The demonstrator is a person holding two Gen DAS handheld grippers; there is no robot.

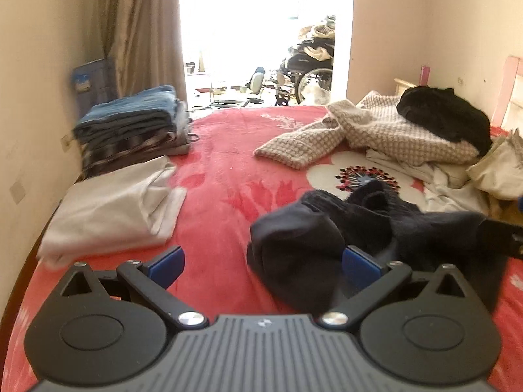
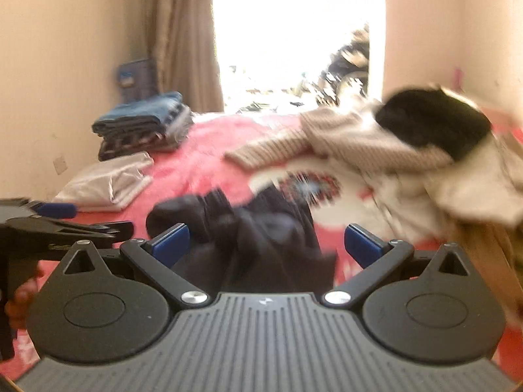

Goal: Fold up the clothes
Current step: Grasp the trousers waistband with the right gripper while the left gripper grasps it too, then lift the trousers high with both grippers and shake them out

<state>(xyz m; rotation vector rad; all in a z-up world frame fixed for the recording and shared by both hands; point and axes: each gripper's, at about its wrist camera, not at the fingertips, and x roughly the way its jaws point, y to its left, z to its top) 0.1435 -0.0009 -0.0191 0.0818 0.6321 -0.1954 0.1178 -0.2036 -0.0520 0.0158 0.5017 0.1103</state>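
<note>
A crumpled dark navy garment (image 1: 327, 238) lies on the red bed cover (image 1: 215, 176), just ahead of both grippers. My left gripper (image 1: 263, 263) is open, its right pad beside the garment's bunched near end. In the right wrist view, which is blurred, my right gripper (image 2: 266, 245) is open with the navy garment (image 2: 261, 232) lying between and beyond its fingers. The left gripper (image 2: 62, 212) shows at that view's left edge.
A folded white garment (image 1: 114, 202) and a stack of folded dark and blue clothes (image 1: 134, 124) sit at the bed's left, by the wall. A pile with a beige checked sweater (image 1: 369, 130) and a black garment (image 1: 444, 114) fills the right. A bright doorway lies beyond.
</note>
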